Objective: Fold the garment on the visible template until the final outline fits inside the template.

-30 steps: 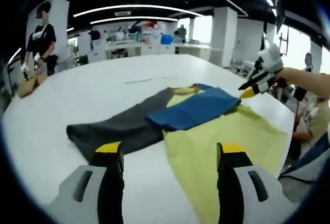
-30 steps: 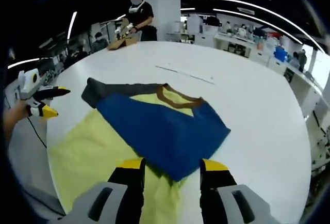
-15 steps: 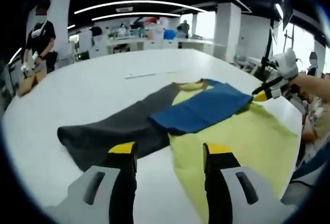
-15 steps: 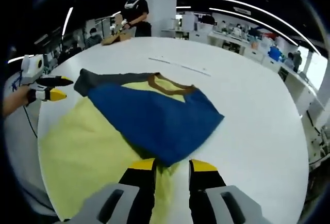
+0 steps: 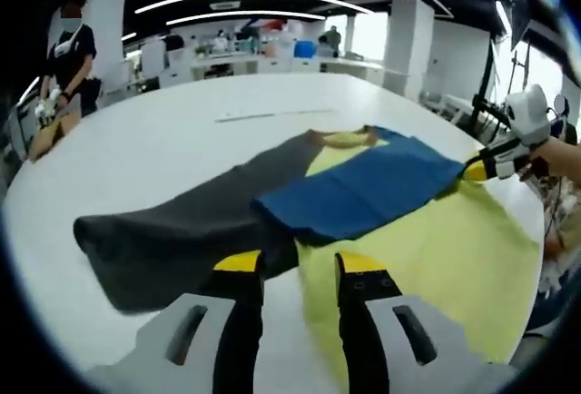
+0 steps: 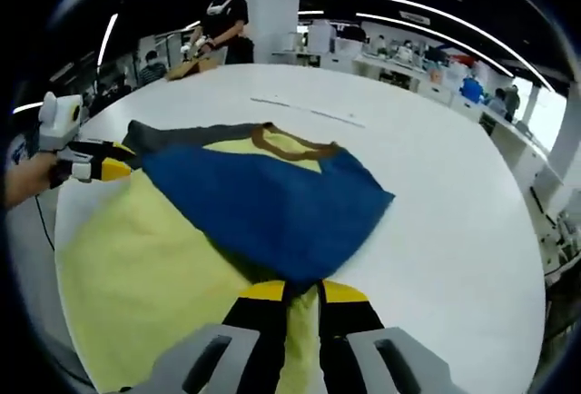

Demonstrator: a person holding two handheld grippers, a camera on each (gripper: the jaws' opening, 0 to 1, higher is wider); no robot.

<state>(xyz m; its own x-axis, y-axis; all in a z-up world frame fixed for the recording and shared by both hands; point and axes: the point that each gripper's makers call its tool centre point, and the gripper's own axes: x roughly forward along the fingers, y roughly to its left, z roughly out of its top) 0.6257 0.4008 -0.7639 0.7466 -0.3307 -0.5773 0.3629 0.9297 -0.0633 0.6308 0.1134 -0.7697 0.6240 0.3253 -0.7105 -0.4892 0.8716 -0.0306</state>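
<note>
A garment lies spread on the white round table (image 5: 163, 140): a yellow body (image 5: 436, 249), a blue sleeve (image 5: 363, 190) folded across it, a grey sleeve (image 5: 163, 235) stretched out flat and a brown collar (image 6: 290, 144). My left gripper (image 5: 298, 265) sits low at the seam where grey sleeve meets yellow body, jaws narrowed with a gap between them. It shows too in the right gripper view as the left gripper (image 6: 107, 165), at the garment's far edge. My right gripper (image 6: 302, 292) has its jaws pinched close on the blue sleeve's (image 6: 263, 203) near corner, over the yellow body (image 6: 145, 249).
A thin pale strip (image 5: 263, 114) lies on the table beyond the collar. A person (image 6: 222, 17) works with brown material at the table's far side. The right gripper (image 5: 479, 171) and a hand reach in over the table edge. Desks and pillars stand behind.
Both grippers have moved forward and down to the garment. Their jaws have narrowed from wide apart; the right pair is now pinched on the blue corner.
</note>
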